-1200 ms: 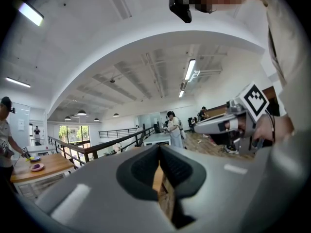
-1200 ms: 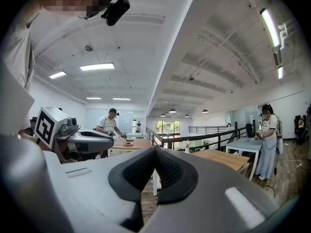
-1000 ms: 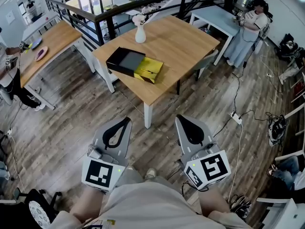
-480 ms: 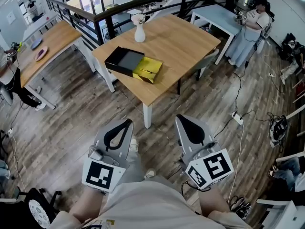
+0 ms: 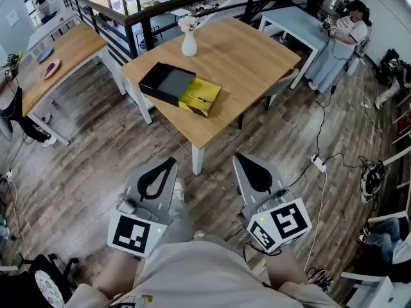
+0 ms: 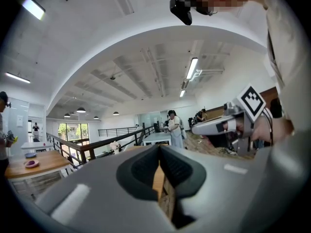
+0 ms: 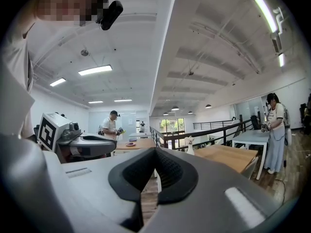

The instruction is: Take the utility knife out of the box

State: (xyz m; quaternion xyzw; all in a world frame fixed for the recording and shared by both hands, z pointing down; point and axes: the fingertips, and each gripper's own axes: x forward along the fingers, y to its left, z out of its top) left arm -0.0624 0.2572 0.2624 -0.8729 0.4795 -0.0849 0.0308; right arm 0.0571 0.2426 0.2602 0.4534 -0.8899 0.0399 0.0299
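- The left gripper [image 5: 169, 163] was held low in front of the person's body, over the wooden floor [image 5: 83, 165], with its jaws pressed together and nothing between them.
- The right gripper [image 5: 239, 157] was just beside it at about the same height. Its jaws were also closed on each other and empty.
- Both grippers pointed toward the wooden worktop [image 5: 244, 56], which stood ahead of them and well apart from the jaw tips, with a stretch of floor between.
- The box [image 5: 166, 82] lay on the near left part of that worktop. It was a black sleeve with a yellow tray [image 5: 201, 97] slid out of it toward the worktop's near edge.
- The utility knife could not be made out at that distance. A thin mark showed in the yellow tray, but it was too small to identify.
- The tray end of the box was the part nearest the jaws. It sat roughly on the line between the two grippers and closer to the left one's side.
- A white vase [image 5: 189, 45] with pale flowers stood behind the box, near the worktop's far edge.
- A person [image 5: 341, 34] stood at a light-coloured table [image 5: 292, 23] on the far right, well away from the box.
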